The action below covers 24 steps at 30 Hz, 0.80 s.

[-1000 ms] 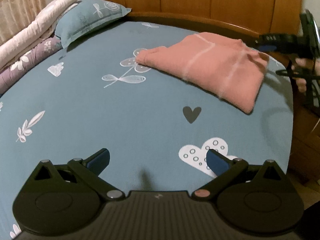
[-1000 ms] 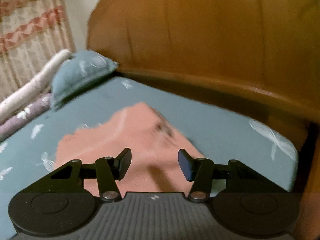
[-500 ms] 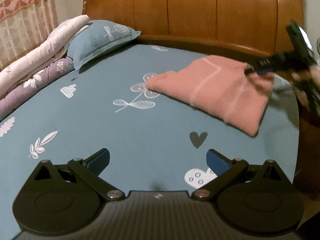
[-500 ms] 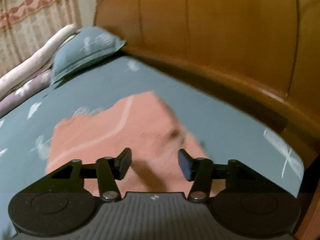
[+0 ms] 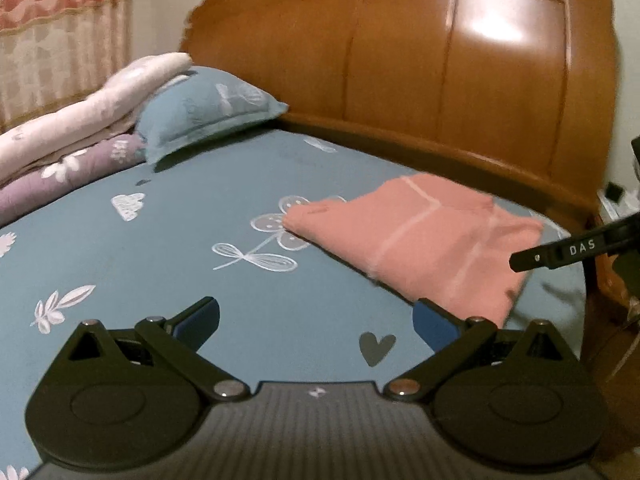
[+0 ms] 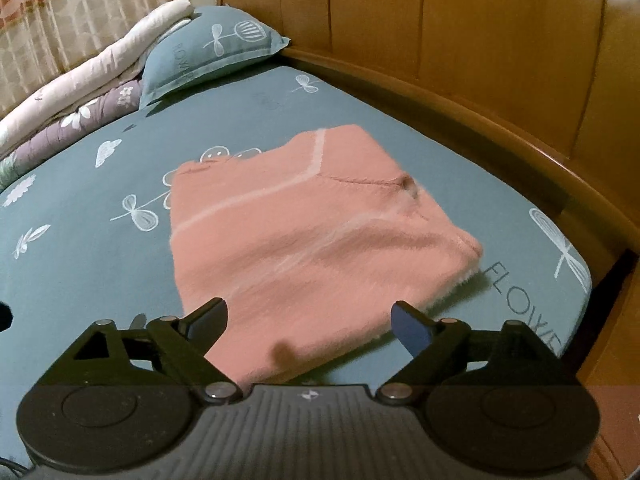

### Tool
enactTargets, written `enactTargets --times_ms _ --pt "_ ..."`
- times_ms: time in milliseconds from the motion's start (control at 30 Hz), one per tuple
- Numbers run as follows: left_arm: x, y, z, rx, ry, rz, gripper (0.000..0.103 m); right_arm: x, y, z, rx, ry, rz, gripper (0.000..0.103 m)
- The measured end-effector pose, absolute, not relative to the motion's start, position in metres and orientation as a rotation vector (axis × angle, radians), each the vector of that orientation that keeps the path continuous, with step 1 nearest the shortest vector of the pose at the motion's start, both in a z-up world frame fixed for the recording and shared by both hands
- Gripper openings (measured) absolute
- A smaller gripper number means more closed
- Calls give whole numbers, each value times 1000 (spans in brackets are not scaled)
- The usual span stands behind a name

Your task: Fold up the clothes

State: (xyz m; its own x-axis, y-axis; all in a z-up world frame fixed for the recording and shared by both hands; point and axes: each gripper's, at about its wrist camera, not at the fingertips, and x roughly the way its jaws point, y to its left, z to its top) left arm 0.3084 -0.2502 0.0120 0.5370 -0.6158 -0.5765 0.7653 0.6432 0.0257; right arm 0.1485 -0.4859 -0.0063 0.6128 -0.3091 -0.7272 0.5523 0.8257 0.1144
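A folded pink sweater (image 6: 304,232) with pale stripes lies flat on the blue patterned bedsheet (image 6: 80,248), near the headboard corner. My right gripper (image 6: 310,322) hovers over its near edge, apart from the cloth; its jaws are opening wide and nothing is between them. In the left wrist view the same sweater (image 5: 424,240) lies at the right, and my left gripper (image 5: 316,320) stands open above bare sheet, nothing held. The tip of the right gripper's finger (image 5: 560,252) shows at that view's right edge, beside the sweater.
A wooden headboard (image 6: 460,32) curves round the far and right sides of the bed. A blue pillow (image 6: 216,52) and rolled quilts (image 6: 80,92) lie at the far left. Curtains (image 5: 60,40) hang behind them. The bed's right edge (image 6: 580,280) drops off just past the sweater.
The right gripper drew back from the sweater and its jaws spread much wider. The left gripper tilted upward a little, showing more headboard. The sweater stays flat.
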Motion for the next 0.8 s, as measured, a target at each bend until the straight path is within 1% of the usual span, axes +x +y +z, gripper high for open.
enactTargets --times_ms 100,300,467,567,800 --pt "310 -255 15 317 585 -861 102 145 -470 -3 320 784 -506 93" --pt "312 -257 17 274 665 -921 102 133 -437 6 297 818 -529 94" --pt "302 -254 22 344 611 -928 102 126 -406 14 302 814 -600 98" --pt "295 -247 29 379 588 -964 102 123 -386 21 331 793 -659 103" --pt "283 -232 44 476 601 -959 102 118 -339 38 376 786 -803 103"
